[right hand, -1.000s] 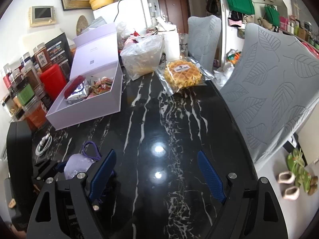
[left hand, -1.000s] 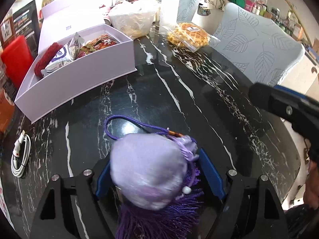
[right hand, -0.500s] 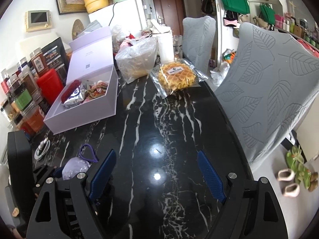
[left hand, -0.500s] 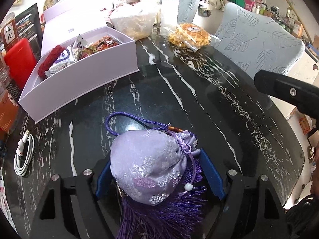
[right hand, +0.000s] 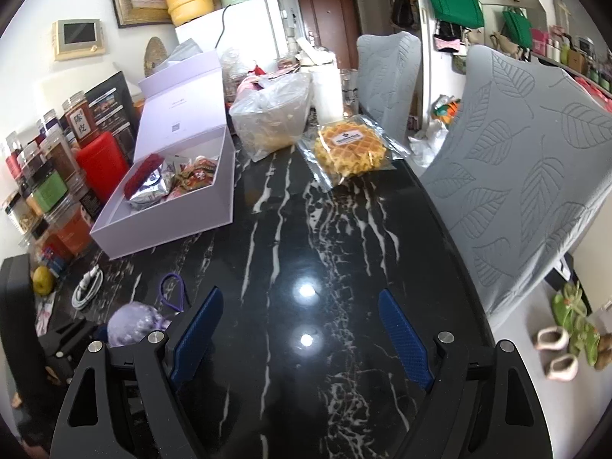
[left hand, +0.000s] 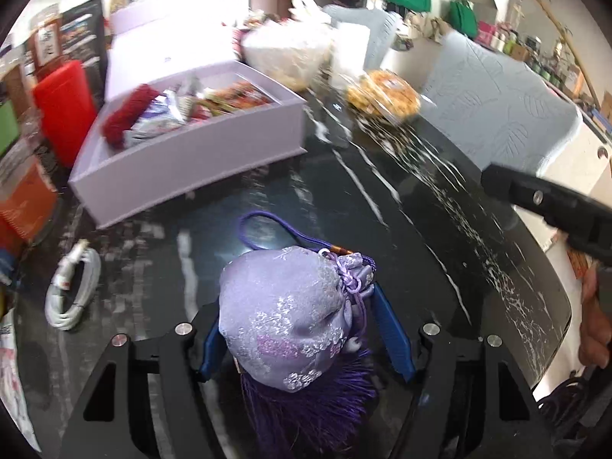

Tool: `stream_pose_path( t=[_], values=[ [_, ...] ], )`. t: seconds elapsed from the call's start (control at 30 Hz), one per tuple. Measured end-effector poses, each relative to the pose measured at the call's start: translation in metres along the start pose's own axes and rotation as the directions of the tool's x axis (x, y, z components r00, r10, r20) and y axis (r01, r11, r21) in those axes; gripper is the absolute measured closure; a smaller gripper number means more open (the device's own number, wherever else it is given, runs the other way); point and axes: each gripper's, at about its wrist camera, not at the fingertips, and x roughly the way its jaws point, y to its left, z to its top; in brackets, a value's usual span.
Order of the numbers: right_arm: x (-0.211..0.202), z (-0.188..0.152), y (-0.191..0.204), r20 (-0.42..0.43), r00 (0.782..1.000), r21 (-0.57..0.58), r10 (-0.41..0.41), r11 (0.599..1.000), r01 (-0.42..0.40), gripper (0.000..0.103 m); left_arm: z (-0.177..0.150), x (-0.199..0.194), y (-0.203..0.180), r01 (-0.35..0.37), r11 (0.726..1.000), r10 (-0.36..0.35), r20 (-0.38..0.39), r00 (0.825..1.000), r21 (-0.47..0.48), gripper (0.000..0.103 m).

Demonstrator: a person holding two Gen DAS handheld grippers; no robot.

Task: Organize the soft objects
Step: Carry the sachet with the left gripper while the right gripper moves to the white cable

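- Left hand-held gripper (left hand: 298,329): its jaws are closing around the lilac pouch (left hand: 287,317), which sits between the blue pads; the left pad touches the fabric, while the right one stands just off it.
- The pouch's purple cord loop (left hand: 264,229) lies on the black marble bench (left hand: 382,229), beyond the pouch.
- Right hand-held gripper (right hand: 302,338): jaws wide, nothing between them, over bare bench to the right of the pouch.
- White cable (left hand: 72,290): coiled on the bench, left of the pouch.
- Lilac box (left hand: 191,160): beyond the pouch to the left, lid up, with a red cloth (left hand: 128,114) and snack packets (left hand: 160,118) inside.
- Bagged waffle (right hand: 350,149): far beyond the pouch, to the right.
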Motion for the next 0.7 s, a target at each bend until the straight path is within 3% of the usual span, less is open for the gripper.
stream_pose_path(
  t=[0.37, 0.7],
  values=[
    [0.022, 0.007, 0.057, -0.023, 0.991, -0.079, 0.133, 0.988, -0.135, 0.019, 0.001, -0.043, 0.070, -0.129, 0.983, 0.138, 0.056, 0.989, -0.132, 0.035],
    [0.052, 0.009, 0.131, -0.090, 0.953, -0.153, 0.290, 0.942, -0.300, 0.019, -0.010, -0.071, 0.135, -0.231, 0.938, 0.256, 0.066, 0.964, -0.259, 0.035]
  ],
)
